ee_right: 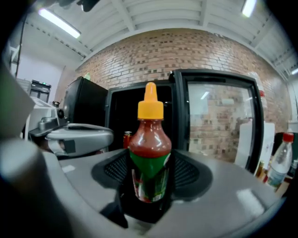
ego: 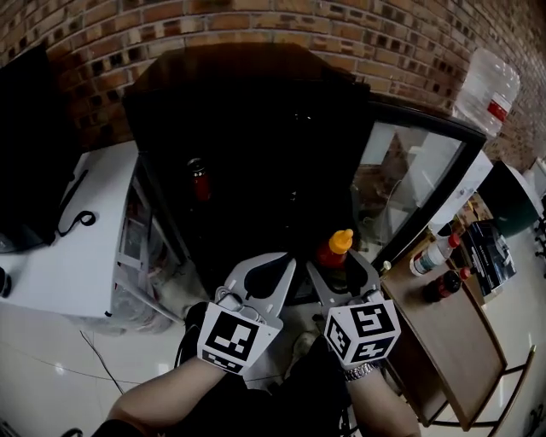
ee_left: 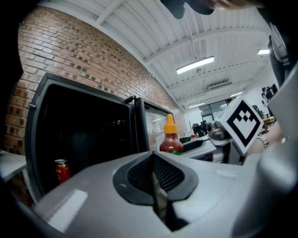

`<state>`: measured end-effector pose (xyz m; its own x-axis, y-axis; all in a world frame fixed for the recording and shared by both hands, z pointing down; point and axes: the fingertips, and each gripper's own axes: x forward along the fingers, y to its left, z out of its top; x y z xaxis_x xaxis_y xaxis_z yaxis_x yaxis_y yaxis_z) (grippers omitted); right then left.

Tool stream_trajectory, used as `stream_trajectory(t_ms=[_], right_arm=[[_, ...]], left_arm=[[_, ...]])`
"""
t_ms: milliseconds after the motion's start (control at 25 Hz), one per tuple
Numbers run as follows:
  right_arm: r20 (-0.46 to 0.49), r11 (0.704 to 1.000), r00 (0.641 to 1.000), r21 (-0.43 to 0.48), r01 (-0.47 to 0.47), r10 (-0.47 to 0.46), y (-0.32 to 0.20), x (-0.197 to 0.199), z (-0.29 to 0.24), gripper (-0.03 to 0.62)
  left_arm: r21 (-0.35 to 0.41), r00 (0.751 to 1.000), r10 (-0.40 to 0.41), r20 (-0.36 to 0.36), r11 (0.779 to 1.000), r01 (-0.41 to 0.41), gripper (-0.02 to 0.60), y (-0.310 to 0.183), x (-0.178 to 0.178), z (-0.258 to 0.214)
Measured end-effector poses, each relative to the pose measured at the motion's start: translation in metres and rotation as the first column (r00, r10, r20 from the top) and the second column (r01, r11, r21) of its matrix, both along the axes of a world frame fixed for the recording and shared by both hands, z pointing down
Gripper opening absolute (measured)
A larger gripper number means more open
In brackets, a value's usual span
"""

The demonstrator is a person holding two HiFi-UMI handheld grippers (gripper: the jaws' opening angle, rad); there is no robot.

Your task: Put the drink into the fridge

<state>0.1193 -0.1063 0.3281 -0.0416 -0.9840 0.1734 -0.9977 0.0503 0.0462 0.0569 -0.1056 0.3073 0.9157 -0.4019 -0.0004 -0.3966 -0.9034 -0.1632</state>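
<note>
Head view, brick wall (ego: 256, 26), open fridge (ego: 256, 119), pale floor (ego: 51, 358), left gripper (ego: 273, 265) closed, right gripper (ego: 343, 266) clamping bottle (ego: 337, 247)

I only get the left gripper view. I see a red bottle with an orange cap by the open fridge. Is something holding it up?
Observer: Yes. The right gripper is shut on the bottle, with its jaws pressing the green label from both sides.
Operator: Are there more bottles somewhere?
Observer: The head view shows a wooden table to the right of the fridge, with more bottles standing on it.
Operator: What's on the other side of the fridge?
Observer: A white counter with a black cable lying on it.
</note>
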Motion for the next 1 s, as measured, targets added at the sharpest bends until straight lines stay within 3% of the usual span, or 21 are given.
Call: stream_trajectory(t_ms=[320,1000], right_arm=[[0.0,0.994,0.994,-0.014,0.111,-0.111,-0.058,-0.045,0.005,0.267],[0.021,0.97,0.972,-0.07,0.234,-0.233,-0.176,-0.08,0.031,0.267]], left_arm=[[-0.025,0.996,-0.09,0.004,0.996,0.091,0.003,-0.05,-0.038,0.009],[-0.071,0.978,-0.206,0.036,0.975,0.208,0.004,-0.138,-0.067,0.034]])
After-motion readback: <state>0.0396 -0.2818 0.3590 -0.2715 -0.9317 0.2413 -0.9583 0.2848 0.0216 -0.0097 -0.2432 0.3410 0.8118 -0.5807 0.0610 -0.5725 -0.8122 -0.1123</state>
